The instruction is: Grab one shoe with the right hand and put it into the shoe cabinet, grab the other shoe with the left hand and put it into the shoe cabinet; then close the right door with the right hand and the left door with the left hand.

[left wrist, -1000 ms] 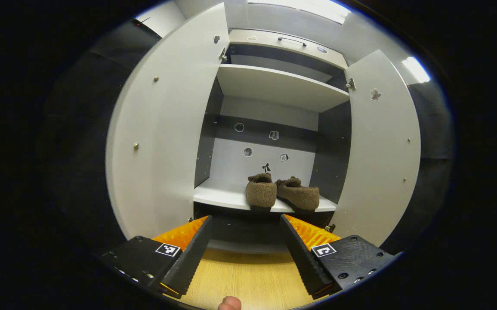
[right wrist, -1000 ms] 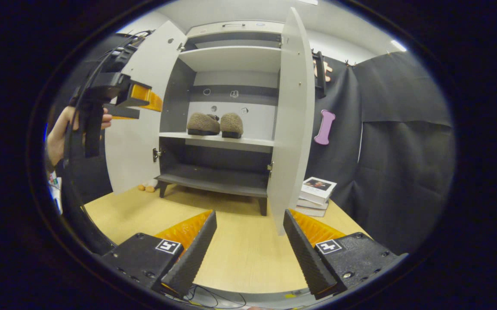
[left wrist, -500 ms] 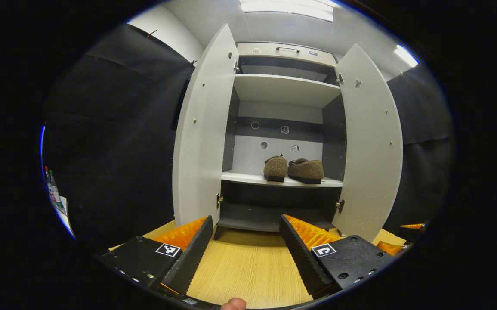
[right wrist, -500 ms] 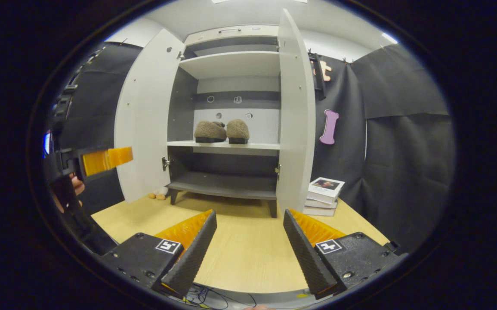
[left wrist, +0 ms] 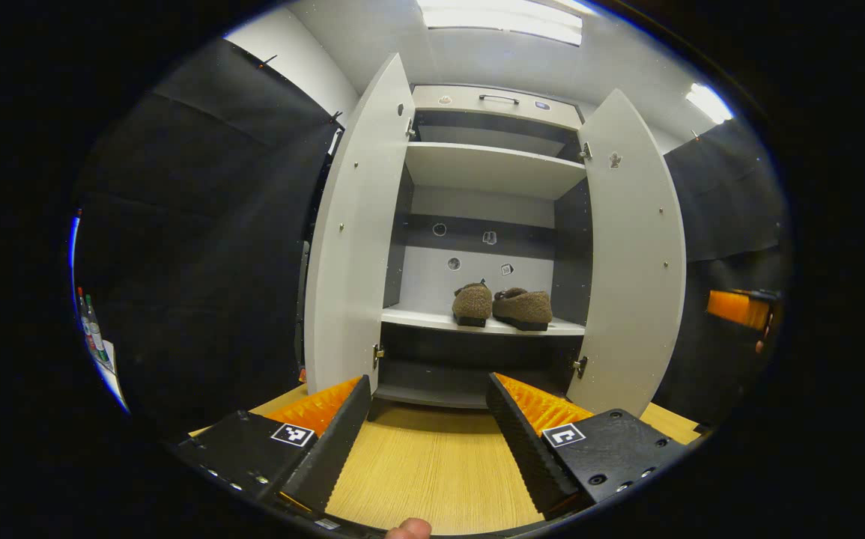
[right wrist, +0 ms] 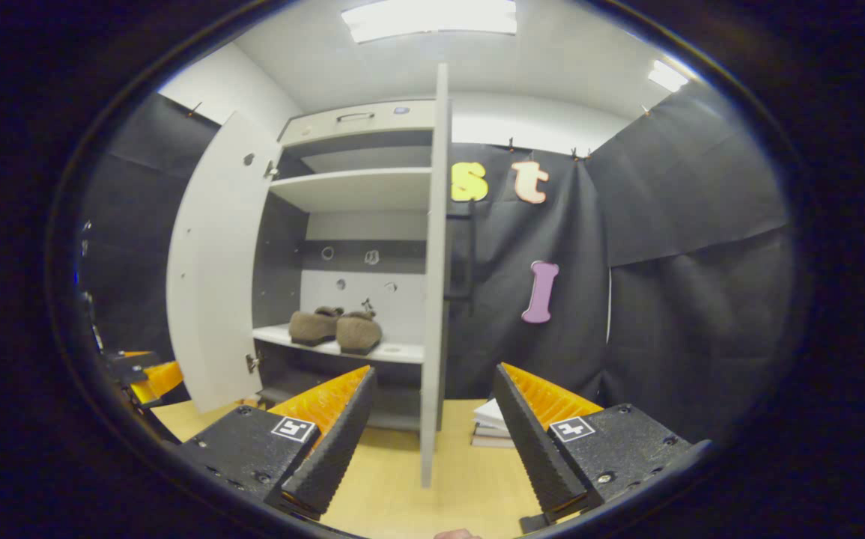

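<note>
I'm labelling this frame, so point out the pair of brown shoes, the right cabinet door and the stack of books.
brown shoes (left wrist: pixel 503 306), left gripper view, on the fuzzy uppers where the pair meets.
right cabinet door (right wrist: pixel 434 299), right gripper view, on its edge facing the camera.
stack of books (right wrist: pixel 493 427), right gripper view, on the top book.

No readable text, labels or numbers.

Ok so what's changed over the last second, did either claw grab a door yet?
Not yet. The left claw has backed away from the cabinet, so the shoes look smaller. The right claw has swung round to line up with the edge of the right door, which sits between its open fingers without touching them. Both shoes stayed on the middle shelf, both doors open, both claws empty.
</note>
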Available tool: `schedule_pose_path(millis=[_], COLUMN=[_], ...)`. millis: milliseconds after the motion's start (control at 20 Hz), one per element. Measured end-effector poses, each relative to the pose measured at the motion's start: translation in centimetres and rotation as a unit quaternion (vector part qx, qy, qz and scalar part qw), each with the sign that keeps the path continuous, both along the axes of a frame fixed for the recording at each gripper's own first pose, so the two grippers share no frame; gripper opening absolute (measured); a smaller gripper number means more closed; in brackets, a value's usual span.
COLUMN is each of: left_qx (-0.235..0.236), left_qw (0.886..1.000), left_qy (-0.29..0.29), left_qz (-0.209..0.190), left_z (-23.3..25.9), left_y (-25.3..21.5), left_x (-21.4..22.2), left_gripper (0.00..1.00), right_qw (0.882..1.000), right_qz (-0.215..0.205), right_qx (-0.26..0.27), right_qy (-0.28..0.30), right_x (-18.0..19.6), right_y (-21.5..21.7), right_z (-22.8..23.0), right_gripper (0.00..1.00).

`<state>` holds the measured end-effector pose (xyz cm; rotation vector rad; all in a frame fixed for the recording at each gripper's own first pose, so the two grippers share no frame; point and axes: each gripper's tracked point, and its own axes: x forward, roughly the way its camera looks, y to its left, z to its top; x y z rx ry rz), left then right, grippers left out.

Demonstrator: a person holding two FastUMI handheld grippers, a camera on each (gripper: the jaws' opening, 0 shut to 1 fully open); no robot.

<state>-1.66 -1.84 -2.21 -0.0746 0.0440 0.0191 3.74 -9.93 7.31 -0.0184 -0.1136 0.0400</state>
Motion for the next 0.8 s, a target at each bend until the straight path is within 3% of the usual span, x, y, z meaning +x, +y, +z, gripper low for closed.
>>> schedule_pose_path(millis=[100, 250, 550, 800], left_qx=[0.001, 0.003, 0.013, 0.016], left_qw=[1.000, 1.000, 1.000, 1.000], left_qy=[-0.002, -0.004, 0.005, 0.009], left_qz=[-0.006, -0.015, -0.027, -0.015], left_z=[-0.1, 0.1, -0.3, -0.5], left_y=[-0.7, -1.6, -2.5, -1.6], left_x=[0.2, 0.1, -0.8, -0.9], left_gripper=[0.95, 0.95, 0.95, 0.95], right_qw=[0.999, 0.998, 0.999, 0.997], right_qz=[-0.038, -0.058, -0.034, -0.061], right_qx=[-0.008, -0.016, 0.005, -0.038], right_qy=[-0.020, -0.021, 0.011, -0.025], right_x=[2.1, 5.4, 11.1, 12.9], right_y=[-3.8, -6.6, -6.7, -6.4], right_z=[3.1, 5.8, 6.6, 8.6], right_gripper=[0.98, 0.98, 0.98, 0.98])
